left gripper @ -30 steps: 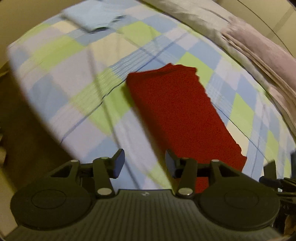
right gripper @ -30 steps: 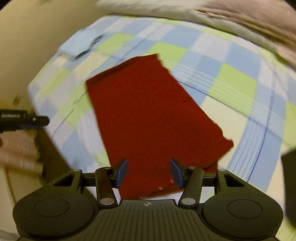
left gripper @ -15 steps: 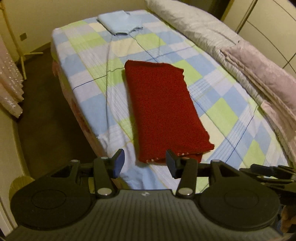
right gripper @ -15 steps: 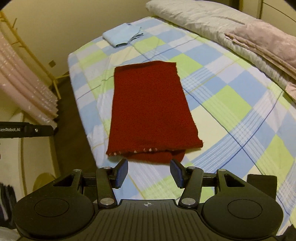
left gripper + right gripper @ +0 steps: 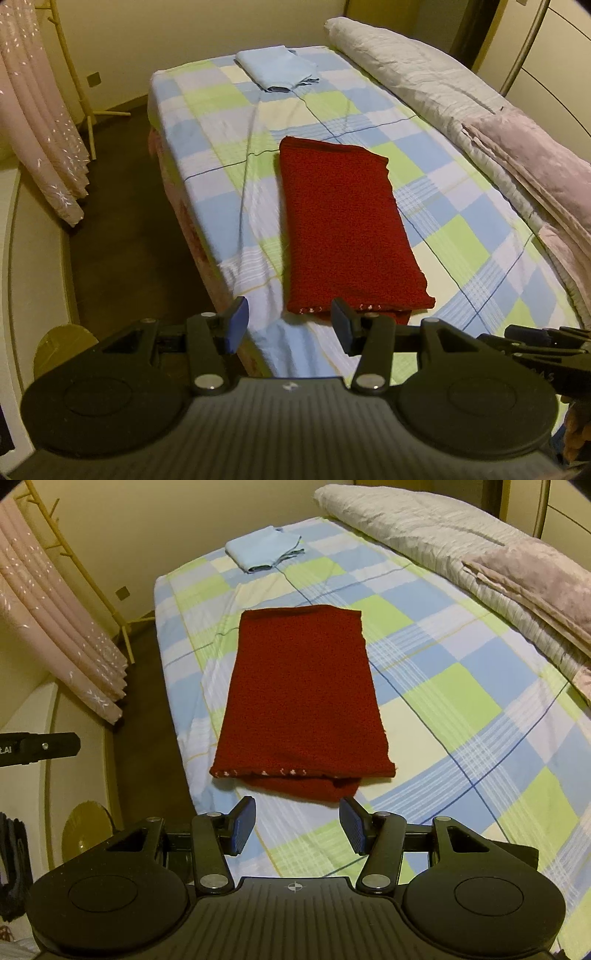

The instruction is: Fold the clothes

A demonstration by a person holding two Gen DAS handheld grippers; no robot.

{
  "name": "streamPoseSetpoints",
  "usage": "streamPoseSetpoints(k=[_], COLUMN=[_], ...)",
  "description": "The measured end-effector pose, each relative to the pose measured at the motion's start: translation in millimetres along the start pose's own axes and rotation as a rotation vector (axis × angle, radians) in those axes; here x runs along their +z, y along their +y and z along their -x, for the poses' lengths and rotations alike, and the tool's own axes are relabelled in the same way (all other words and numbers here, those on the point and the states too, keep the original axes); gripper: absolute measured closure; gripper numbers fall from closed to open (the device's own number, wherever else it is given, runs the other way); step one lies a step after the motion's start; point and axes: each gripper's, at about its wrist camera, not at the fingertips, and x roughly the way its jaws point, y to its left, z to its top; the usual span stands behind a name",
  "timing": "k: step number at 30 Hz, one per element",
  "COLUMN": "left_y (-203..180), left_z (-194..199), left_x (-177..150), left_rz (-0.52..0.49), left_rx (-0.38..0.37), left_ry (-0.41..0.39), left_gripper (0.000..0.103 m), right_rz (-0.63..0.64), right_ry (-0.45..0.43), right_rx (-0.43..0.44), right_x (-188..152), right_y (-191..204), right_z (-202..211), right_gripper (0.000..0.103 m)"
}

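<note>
A dark red knitted garment (image 5: 343,225) (image 5: 303,698) lies folded into a long rectangle on the checked bed sheet (image 5: 443,206) (image 5: 443,686), its near end close to the bed's front edge. My left gripper (image 5: 287,325) hangs open above that near end with nothing between its fingers. My right gripper (image 5: 297,825) is also open and empty, held just short of the garment's near edge. A folded light blue garment (image 5: 275,68) (image 5: 264,548) rests at the far end of the bed.
A rolled grey quilt (image 5: 424,70) (image 5: 424,528) and a mauve blanket (image 5: 535,155) (image 5: 535,579) line the right side of the bed. Pink clothes (image 5: 40,129) (image 5: 62,627) hang on a rack at the left over dark floor (image 5: 129,229).
Both grippers have pulled back and risen from the red garment, so much more of the bed and room shows. The garment lies flat, untouched.
</note>
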Motion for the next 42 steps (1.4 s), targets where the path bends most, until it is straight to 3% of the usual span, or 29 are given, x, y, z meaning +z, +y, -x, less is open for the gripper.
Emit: streamPoseSetpoints(k=[10,29,42], left_y=[-9.8,-22.6,-11.3], left_z=[-7.0,5.5,-4.7], left_x=[-21.1,-36.1,-31.0], left_rz=[-0.008,-0.036,-0.099], left_rx=[0.051,0.033,-0.012], left_ry=[0.03,0.017,0.036], left_gripper=[0.057,0.056,0.056], right_rz=[-0.031,0.027,0.01], right_ry=[0.044,0.021,0.007], right_rx=[-0.028,-0.04,-0.1], right_x=[-11.1,-14.6,-14.1], right_y=[-18.5,-10.6,-3.6], right_z=[-8.5,2.4,4.2], right_gripper=[0.049,0.049,0.049])
